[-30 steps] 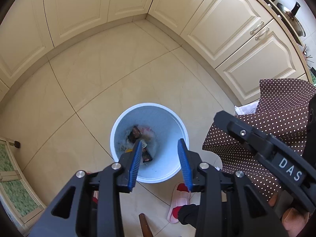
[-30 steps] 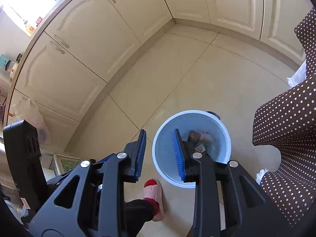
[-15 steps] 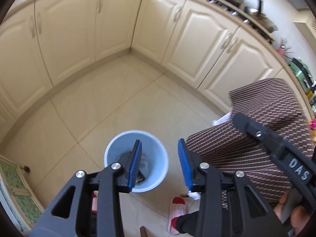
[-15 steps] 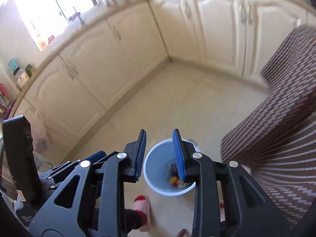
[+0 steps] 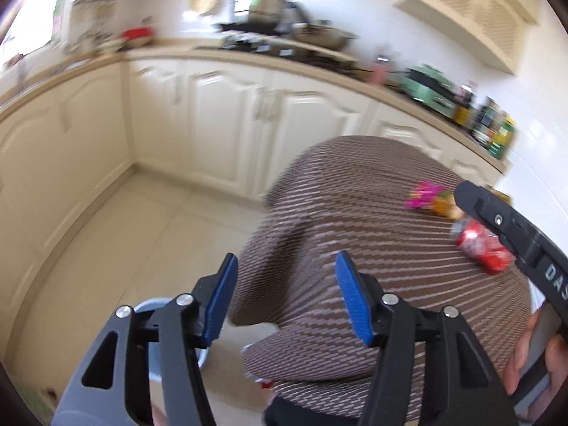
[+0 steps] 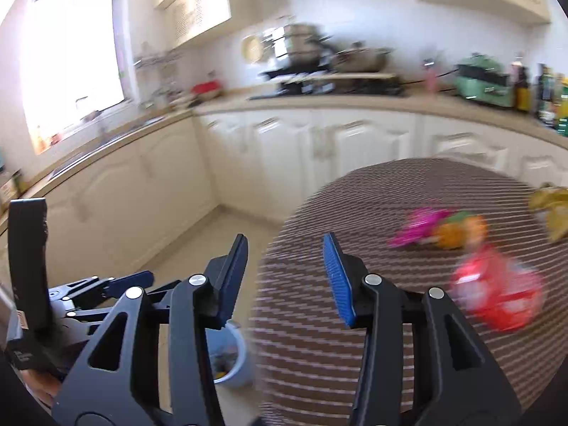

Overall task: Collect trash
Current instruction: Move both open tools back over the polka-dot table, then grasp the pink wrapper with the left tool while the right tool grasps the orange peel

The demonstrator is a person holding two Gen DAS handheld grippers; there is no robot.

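A red wrapper point(image 6: 497, 294) lies on the round table with the brown dotted cloth point(image 6: 408, 191), with a pink wrapper point(image 6: 419, 225), an orange one point(image 6: 458, 230) and a yellow one point(image 6: 552, 209) farther back. The red wrapper point(image 5: 479, 245) and pink wrapper point(image 5: 424, 195) also show in the left wrist view. My left gripper point(image 5: 285, 298) is open and empty above the table's near left edge. My right gripper point(image 6: 287, 277) is open and empty, left of the wrappers. The pale blue trash bin point(image 6: 230, 358) stands on the floor beside the table, with trash inside. Both views are blurred.
Cream kitchen cabinets point(image 6: 284, 149) line the walls, with pots, a green appliance point(image 6: 482, 78) and bottles on the counter. The tiled floor point(image 5: 106, 248) lies left of the table. The bin's rim point(image 5: 142, 309) shows behind my left fingers.
Both grippers have swung up from pointing down at the bin to looking across the table top. The jaws have opened wider. The wrappers on the table have come into view.
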